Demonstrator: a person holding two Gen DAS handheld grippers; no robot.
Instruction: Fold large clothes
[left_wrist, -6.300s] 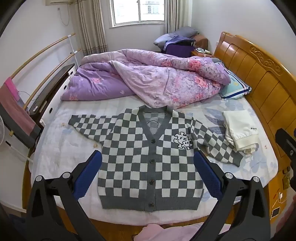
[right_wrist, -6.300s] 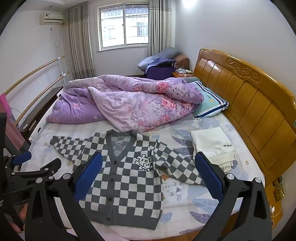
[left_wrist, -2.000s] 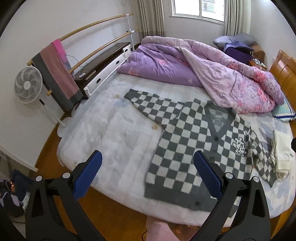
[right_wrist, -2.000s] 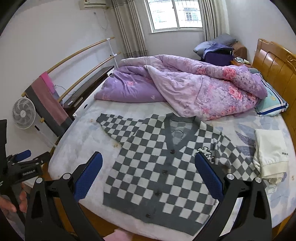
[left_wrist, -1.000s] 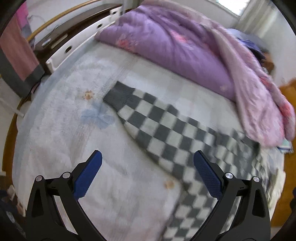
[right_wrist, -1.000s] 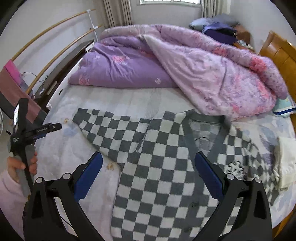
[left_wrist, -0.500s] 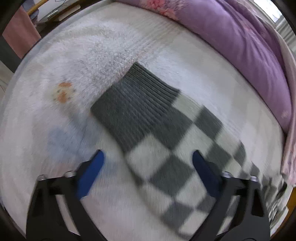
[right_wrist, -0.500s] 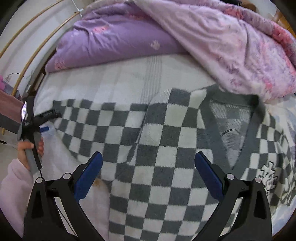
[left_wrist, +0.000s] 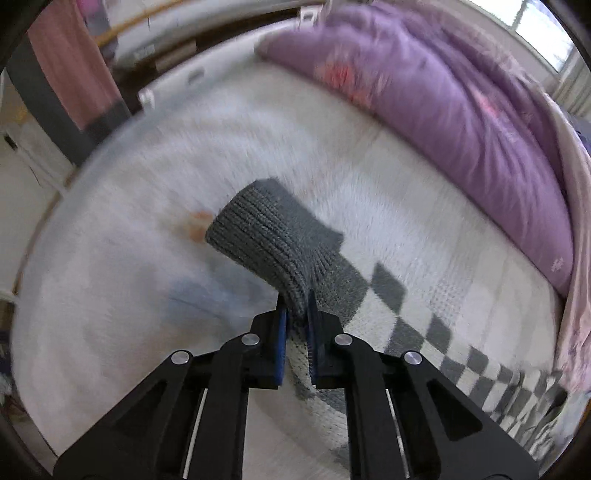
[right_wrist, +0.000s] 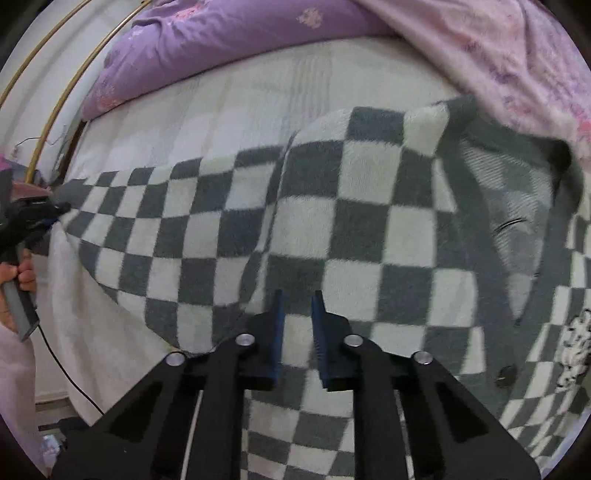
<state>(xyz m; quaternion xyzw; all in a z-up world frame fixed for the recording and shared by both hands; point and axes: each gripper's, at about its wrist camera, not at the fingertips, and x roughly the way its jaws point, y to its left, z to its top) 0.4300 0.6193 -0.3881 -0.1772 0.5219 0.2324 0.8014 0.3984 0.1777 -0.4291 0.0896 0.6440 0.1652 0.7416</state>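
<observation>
A white bed sheet (right_wrist: 236, 92) covers the mattress, with a purple floral quilt (left_wrist: 461, 110) heaped along its far side. The grey-and-white checked cardigan (right_wrist: 369, 221) lies spread front-up on the sheet, one sleeve stretched out sideways. The left gripper (left_wrist: 295, 321) is closing its jaws on the sleeve's grey ribbed cuff (left_wrist: 269, 236), knit pinched between the blue pads and lifted. The right gripper (right_wrist: 297, 317) is closing its jaws at the armpit seam, the cardigan's fabric between its fingertips.
</observation>
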